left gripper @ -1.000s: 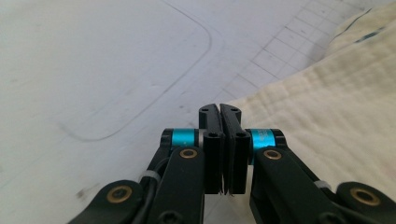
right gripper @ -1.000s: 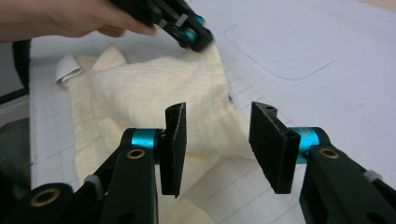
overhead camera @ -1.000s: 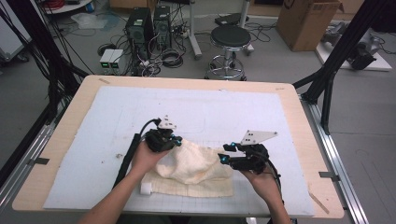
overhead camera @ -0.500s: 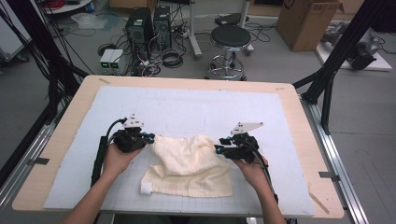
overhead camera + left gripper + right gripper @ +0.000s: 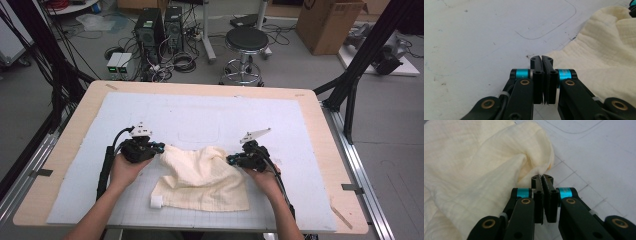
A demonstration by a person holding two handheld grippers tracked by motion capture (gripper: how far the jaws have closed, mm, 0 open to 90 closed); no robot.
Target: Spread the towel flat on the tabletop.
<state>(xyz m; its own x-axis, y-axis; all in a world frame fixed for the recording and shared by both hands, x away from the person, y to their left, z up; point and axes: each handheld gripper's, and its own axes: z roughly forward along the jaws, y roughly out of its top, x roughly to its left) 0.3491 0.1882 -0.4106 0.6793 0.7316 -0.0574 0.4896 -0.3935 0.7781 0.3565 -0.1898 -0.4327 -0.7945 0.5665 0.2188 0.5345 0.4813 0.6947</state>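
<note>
Now spreading cream cloth (image 5: 202, 177) flat on table (image 5: 75, 150): pull far corners apart evenly, keep low (avoid dragging whole cloth sideways). Left hand-held gripper (image 5: 541, 60) jaws pressed together at cloth's left edge, grip on fabric unclear. Right hand-held gripper (image 5: 542, 178) jaws just closing, now together at bunched right corner, seemingly pinching thin fold. Cloth lies crumpled, mid-table, between both.

Each hand carries a black two-jaw gripper. The left gripper (image 5: 159, 147) and right gripper (image 5: 230, 159) have turquoise collars at the jaw roots, brass-coloured pivot pins on black link arms, and a grey three-cornered plate on top. A black cable trails along each bare forearm.
</note>
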